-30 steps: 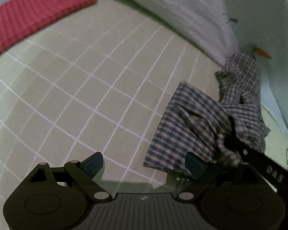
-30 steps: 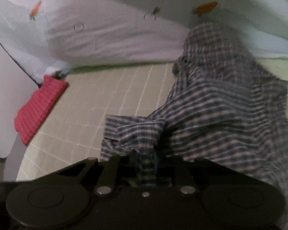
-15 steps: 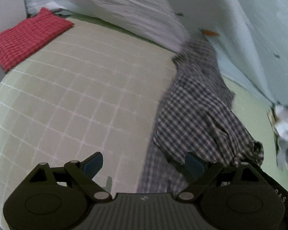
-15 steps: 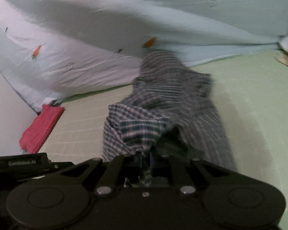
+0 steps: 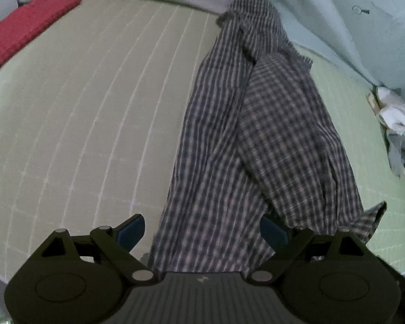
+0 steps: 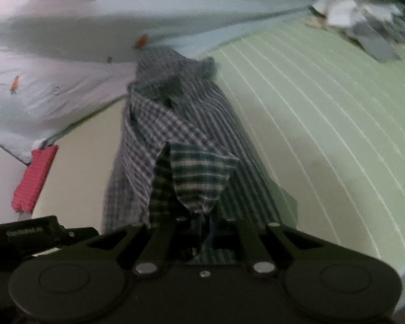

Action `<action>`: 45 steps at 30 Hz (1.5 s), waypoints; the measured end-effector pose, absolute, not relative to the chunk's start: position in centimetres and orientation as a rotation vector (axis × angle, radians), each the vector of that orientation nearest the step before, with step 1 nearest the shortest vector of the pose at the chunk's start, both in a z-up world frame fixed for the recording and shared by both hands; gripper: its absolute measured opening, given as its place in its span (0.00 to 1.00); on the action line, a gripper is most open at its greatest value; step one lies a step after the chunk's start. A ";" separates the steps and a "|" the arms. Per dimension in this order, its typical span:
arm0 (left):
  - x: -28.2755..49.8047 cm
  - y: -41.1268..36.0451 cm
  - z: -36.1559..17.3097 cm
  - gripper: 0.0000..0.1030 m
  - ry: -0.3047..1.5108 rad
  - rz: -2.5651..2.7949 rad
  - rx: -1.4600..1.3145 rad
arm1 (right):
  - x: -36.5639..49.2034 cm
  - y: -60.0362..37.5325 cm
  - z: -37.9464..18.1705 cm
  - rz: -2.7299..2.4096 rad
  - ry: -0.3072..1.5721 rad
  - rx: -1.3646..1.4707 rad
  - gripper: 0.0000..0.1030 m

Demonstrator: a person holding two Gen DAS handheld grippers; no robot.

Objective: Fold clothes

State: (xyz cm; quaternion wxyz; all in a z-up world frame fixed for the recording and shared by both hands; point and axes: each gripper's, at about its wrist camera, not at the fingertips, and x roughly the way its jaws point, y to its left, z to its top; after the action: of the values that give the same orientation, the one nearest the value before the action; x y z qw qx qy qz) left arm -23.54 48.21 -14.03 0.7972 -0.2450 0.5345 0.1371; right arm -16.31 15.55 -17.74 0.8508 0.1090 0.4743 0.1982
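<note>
Clearly the right gripper (image 6: 202, 222) pinches the checked shirt (image 6: 181, 145), stretching it along the bed (image 6: 324, 124) for flattening. Meanwhile the left gripper (image 5: 202, 232) hovers wide open, empty.

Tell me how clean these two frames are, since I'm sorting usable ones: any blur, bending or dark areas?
Left wrist view: fairly sharp on the checked shirt, dim light, and fisheye bending curves the lines of the green sheet. Right wrist view: motion blur smears the shirt and the heap of clothes at top right; dark corners frame both.
</note>
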 end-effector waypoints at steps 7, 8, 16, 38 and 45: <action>-24.5 47.2 -15.9 0.89 1.201 0.303 -0.506 | -18.0 13.6 -20.2 0.379 1.090 0.274 0.05; -24.6 47.1 -16.2 0.89 1.208 0.304 -0.504 | -18.1 13.4 -20.7 0.372 1.108 0.285 0.05; -25.3 47.1 -18.0 0.89 1.258 0.330 -0.494 | -18.9 12.9 -23.9 0.340 1.227 0.309 0.06; -24.2 48.8 -16.4 0.89 1.217 0.393 -0.466 | -16.9 15.5 -23.1 0.378 1.199 0.063 0.20; -21.7 51.0 -14.5 0.89 1.151 0.420 -0.456 | -13.8 16.1 -20.0 0.410 1.062 0.057 0.36</action>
State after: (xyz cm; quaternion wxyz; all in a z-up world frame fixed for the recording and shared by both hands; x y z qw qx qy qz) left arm -21.71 51.01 -14.52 0.7939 -0.2123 0.5353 0.1952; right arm -13.75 16.15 -19.98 0.8419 0.0271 0.5028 0.1942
